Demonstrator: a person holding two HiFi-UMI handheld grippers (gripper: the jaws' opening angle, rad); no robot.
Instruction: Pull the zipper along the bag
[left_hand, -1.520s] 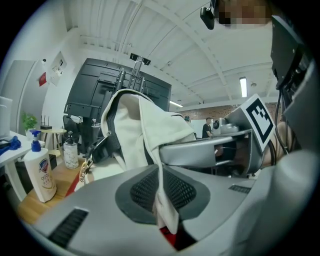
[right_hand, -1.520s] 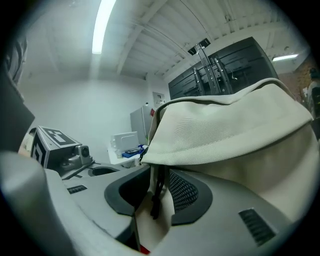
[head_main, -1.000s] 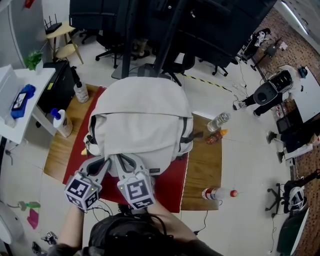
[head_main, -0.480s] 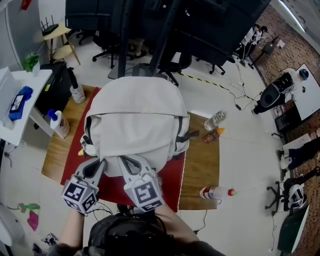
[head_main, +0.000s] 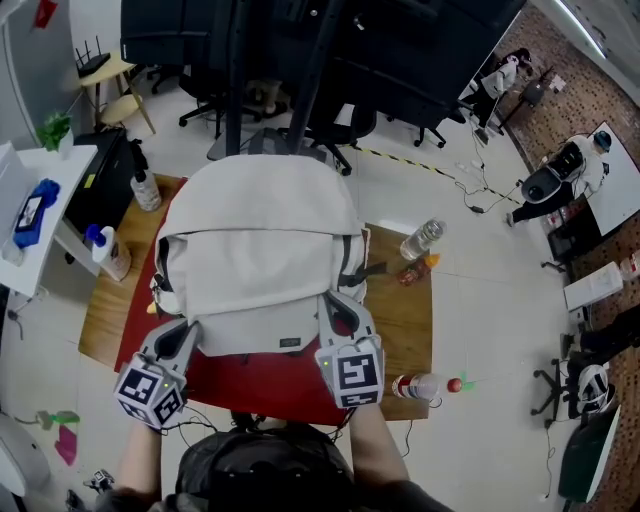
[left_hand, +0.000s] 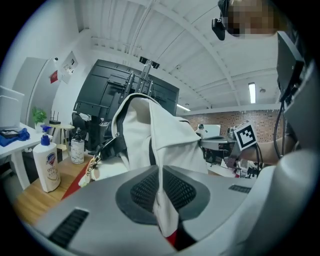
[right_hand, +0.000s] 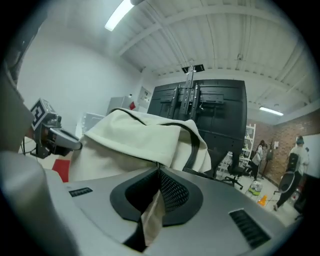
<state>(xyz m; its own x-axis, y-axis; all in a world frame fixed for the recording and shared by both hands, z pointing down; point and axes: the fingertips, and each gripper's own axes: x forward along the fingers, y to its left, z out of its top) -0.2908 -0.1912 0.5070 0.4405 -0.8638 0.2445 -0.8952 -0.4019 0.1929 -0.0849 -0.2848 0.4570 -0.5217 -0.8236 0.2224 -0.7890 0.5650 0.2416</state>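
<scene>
Your right gripper (head_main: 336, 305) has travelled from just beside the left one, at the near middle of the bag (head_main: 258, 240), out to the bag's near right corner, while your left gripper (head_main: 184, 338) has stayed at the near left corner. The bag stands upright on a red mat (head_main: 262, 382) in the middle of the tabletop (head_main: 405, 325), its flap folded toward you. It is cream woven cloth, soft and slack, with black straps (head_main: 350, 268) down its right side, so judge it light but floppy: it will crumple and follow any pull unless the other end is anchored. Both grippers are closed on it. The left gripper view shows its jaws nipped together on a fold of cream cloth, and the right gripper view shows its jaws pinched on a narrow cream tab under the flap edge. That tab is probably the zipper pull, though the teeth themselves cannot be made out. Hold the small tab low and close to the seam, and keep the left fold taut so the slider runs instead of dragging cloth. The mat looks flat and felt-like, the tabletop is bare pale wood. A clear plastic bottle (head_main: 421, 238) lies to the far right, another bottle (head_main: 420, 386) lies near right, and a white bottle (head_main: 106, 252) stands at the left edge.
</scene>
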